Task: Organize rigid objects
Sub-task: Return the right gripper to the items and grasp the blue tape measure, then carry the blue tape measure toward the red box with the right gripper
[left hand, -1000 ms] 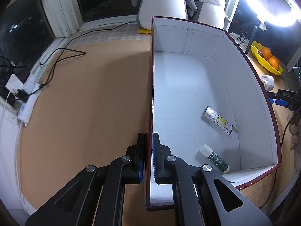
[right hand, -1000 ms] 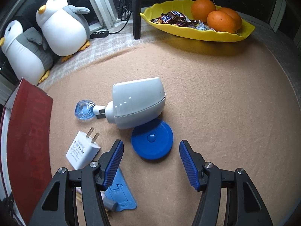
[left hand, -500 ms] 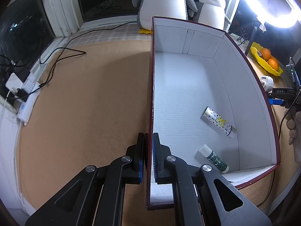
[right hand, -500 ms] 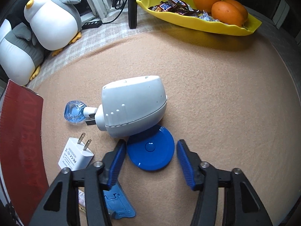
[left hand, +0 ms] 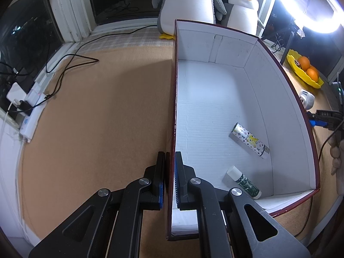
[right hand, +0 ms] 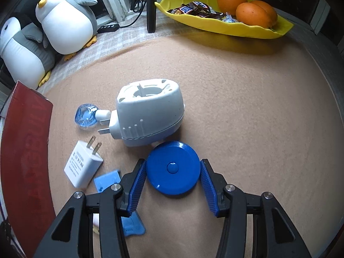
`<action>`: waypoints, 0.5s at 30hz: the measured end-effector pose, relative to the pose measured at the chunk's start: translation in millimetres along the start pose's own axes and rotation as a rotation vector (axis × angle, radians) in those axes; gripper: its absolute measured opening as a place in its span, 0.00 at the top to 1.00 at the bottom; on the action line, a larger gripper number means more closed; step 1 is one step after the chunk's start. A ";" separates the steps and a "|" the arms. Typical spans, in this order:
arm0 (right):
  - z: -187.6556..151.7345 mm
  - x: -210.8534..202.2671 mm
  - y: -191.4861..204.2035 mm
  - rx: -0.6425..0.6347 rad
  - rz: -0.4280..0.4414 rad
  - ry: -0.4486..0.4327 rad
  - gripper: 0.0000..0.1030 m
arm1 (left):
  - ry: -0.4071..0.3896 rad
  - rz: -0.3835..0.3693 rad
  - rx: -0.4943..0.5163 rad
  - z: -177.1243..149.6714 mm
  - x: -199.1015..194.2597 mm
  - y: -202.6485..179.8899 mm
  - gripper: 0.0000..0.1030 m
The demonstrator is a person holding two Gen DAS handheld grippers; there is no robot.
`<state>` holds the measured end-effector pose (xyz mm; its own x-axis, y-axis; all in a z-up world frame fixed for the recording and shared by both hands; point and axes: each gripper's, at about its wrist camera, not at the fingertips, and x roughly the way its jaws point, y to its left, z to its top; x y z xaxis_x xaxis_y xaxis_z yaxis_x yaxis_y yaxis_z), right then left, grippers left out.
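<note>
Tan felt desk (right hand: 247,111): my right fingers (right hand: 137,182) are straddling the round blue disc (right hand: 173,167) — spread wide, one pad each side — while my left fingers (left hand: 160,172) are pinching the box (left hand: 286,99) wall.

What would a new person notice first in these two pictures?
The round blue disc lies on the tan cloth between the open fingers of the right gripper, just in front of a white plug-in device. In the other view, the left gripper pinches the near wall of a big white-lined box, which holds two small tubes.
</note>
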<state>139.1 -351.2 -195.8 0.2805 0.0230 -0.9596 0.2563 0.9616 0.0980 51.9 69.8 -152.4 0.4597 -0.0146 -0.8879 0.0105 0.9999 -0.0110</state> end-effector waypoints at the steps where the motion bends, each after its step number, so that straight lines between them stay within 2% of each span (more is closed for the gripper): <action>1: -3.5 -2.6 -2.9 0.003 0.005 -0.002 0.55 | 0.000 0.001 0.000 0.1 0.0 -0.1 0.94; 9: -21.3 -33.9 -16.2 0.017 0.029 -0.054 0.55 | -0.004 0.004 0.004 0.1 -0.3 0.0 0.94; 15: -26.2 -61.2 -1.1 -0.035 0.043 -0.118 0.55 | -0.009 0.008 0.000 -0.5 -1.1 0.4 0.94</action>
<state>97.4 -346.5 -144.1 0.3982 0.0340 -0.9167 0.2094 0.9696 0.1269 51.0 70.2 -151.7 0.4679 -0.0063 -0.8837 0.0068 1.0000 -0.0035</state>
